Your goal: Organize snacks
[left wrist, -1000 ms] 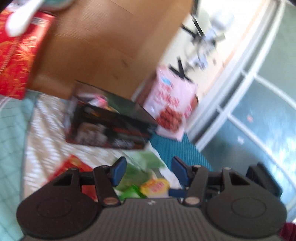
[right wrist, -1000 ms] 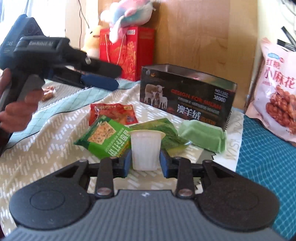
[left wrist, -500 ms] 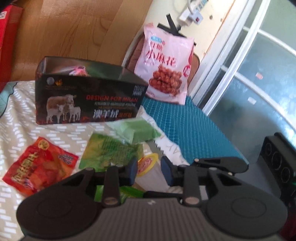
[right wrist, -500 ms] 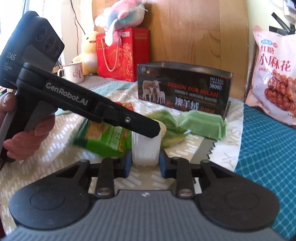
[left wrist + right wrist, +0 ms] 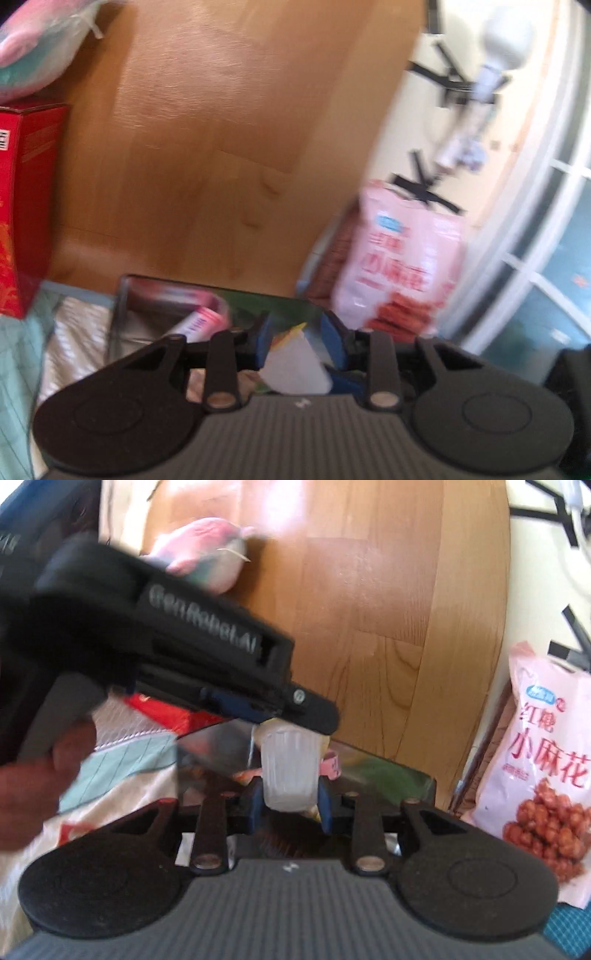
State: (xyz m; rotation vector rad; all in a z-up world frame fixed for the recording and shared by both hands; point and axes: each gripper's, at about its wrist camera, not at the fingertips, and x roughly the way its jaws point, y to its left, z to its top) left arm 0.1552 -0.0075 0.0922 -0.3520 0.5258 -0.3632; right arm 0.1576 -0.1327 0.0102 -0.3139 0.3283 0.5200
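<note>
Carrying one jelly cup (image 5: pixel 290 771) clamped in both the right gripper (image 5: pixel 290 805) and left gripper (image 5: pixel 301 341), right easing open; metal tin (image 5: pixel 391 775) waiting at twelve o'clock, just beyond.

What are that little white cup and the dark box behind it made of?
The cup looks like thin, cloudy plastic: ribbed, and light shows through. The box seems to be metal, perhaps tin: its inner wall gleams like a mirror.

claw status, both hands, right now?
Left claw: closed on the top of the jelly cup.
Right claw: jaws easing open, pads on the same jelly cup's base.
</note>
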